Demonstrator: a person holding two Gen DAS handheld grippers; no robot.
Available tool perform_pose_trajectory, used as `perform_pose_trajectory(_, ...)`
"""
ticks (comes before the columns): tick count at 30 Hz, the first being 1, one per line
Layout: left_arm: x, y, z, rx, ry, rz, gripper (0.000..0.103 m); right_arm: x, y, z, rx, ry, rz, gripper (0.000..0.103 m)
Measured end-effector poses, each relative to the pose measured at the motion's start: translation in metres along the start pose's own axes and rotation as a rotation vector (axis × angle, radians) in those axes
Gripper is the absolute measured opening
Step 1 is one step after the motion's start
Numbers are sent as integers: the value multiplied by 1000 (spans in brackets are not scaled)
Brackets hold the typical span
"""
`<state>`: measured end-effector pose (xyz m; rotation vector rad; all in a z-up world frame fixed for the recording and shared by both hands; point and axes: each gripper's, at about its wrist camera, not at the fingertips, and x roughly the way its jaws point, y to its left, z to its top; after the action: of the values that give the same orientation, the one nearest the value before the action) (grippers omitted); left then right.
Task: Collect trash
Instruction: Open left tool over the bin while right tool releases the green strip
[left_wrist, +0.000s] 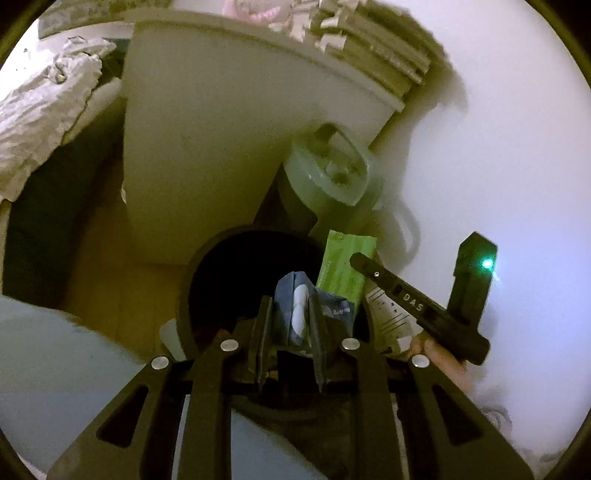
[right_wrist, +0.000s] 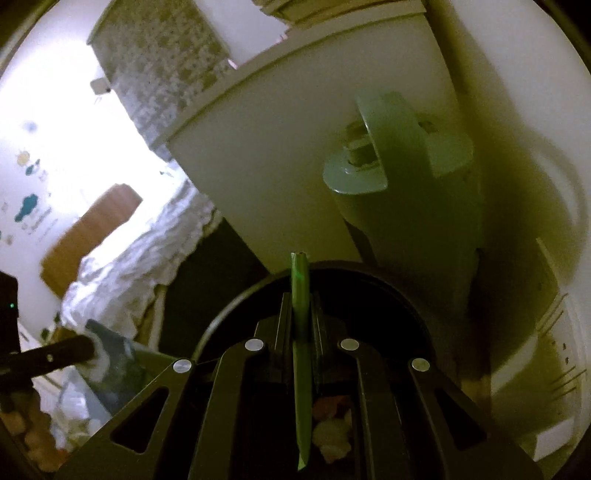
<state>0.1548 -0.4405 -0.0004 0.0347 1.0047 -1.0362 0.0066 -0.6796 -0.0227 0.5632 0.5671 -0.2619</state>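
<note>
Both grippers are over a round black trash bin (left_wrist: 207, 266) that stands on the floor. The left gripper (left_wrist: 291, 314) is squeezed tight on a blue and white wrapper (left_wrist: 301, 295). The wrapper sticks up between its two black fingers, right above the dark hole of the bin.

The right gripper (right_wrist: 300, 306) is pinched shut on a flat green packet (right_wrist: 300, 332). From its own camera the packet shows only its thin edge, standing straight up between the fingers. From the left camera you can see its wide green face, held over the far side of the bin.

Behind the bin is a tall white cabinet (left_wrist: 207, 147). A pale green jug (left_wrist: 328, 184) with a lid leans next to it, close to the white wall (left_wrist: 498, 147). A bed with crumpled white sheets (right_wrist: 140, 258) is off to the side.
</note>
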Motion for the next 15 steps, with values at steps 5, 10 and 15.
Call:
perform_pose_trajectory(5,23,-6,1,13,35,18,20,12,3,-9,0,44,-19,10)
perform_pose_trajectory(10,39,-6,4,-3,55,35,21,10,5,-8,16,41,-29,10)
perform_pose_trajectory(15,43,-9,6,-10,66,48,28,10,7,-10,-12,49,-46,15)
